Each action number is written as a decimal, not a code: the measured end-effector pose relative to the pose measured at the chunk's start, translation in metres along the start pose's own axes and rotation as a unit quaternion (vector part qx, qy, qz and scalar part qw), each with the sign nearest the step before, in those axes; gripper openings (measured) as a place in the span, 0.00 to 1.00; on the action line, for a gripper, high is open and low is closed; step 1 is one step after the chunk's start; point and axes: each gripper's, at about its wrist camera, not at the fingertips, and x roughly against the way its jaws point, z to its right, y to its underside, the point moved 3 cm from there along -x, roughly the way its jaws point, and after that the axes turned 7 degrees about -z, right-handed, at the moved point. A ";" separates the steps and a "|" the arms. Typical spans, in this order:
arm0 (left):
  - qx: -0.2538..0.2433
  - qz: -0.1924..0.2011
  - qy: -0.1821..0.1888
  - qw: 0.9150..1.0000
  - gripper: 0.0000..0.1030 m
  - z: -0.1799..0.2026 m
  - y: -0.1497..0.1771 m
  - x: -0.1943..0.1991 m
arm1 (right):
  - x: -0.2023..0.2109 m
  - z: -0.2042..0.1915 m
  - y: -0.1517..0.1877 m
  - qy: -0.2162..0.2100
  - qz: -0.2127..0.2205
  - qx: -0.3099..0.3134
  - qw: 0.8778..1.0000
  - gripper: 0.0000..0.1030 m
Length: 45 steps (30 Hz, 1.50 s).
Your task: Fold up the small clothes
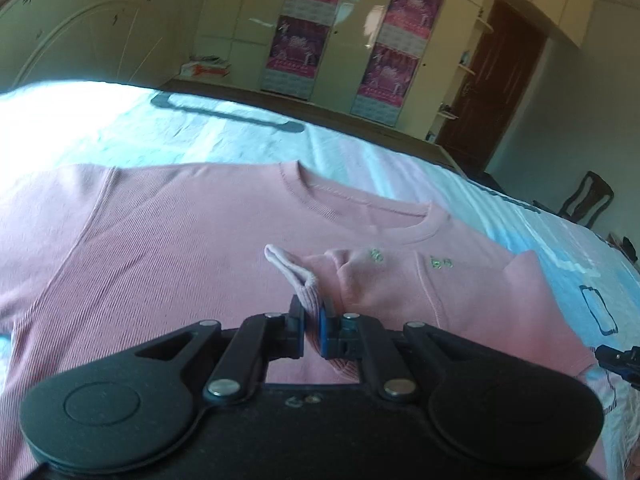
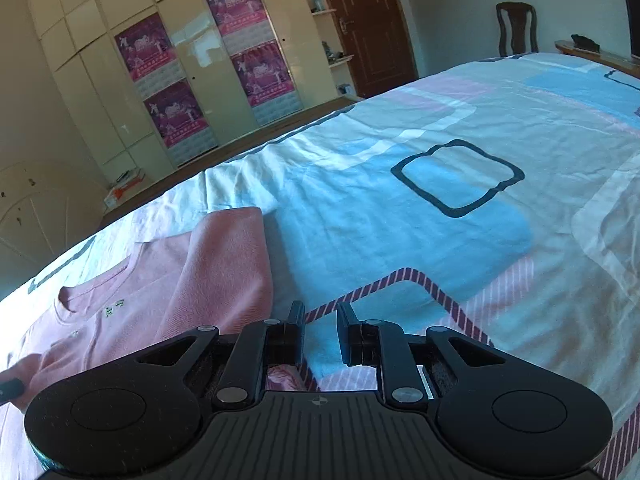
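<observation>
Your left claw (image 1: pixel 311 314) gripped the cuff (image 1: pixel 294 274) of a pink sweater (image 1: pixel 160 240), its jaws closed on the ribbed fabric above the chest. Your right claw (image 2: pixel 320 320) hung empty, jaws slightly apart, over the bed (image 2: pixel 440 240) just beside the sweater's edge. The sweater lay flat, front up, on the patterned sheet, wardrobe (image 2: pixel 192 60) behind.

One pink sweater (image 1: pixel 180 248) is seen at lower centre, one bedsheet (image 2: pixel 460 128) across the frame, four posters (image 2: pixel 144 46) at upper left, one chair (image 2: pixel 516 28) at upper right.
</observation>
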 end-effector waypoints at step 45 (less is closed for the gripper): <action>0.001 0.076 -0.026 0.997 0.05 -0.027 -0.022 -0.028 | -0.120 -0.026 -0.087 -0.131 -0.071 0.028 0.988 0.06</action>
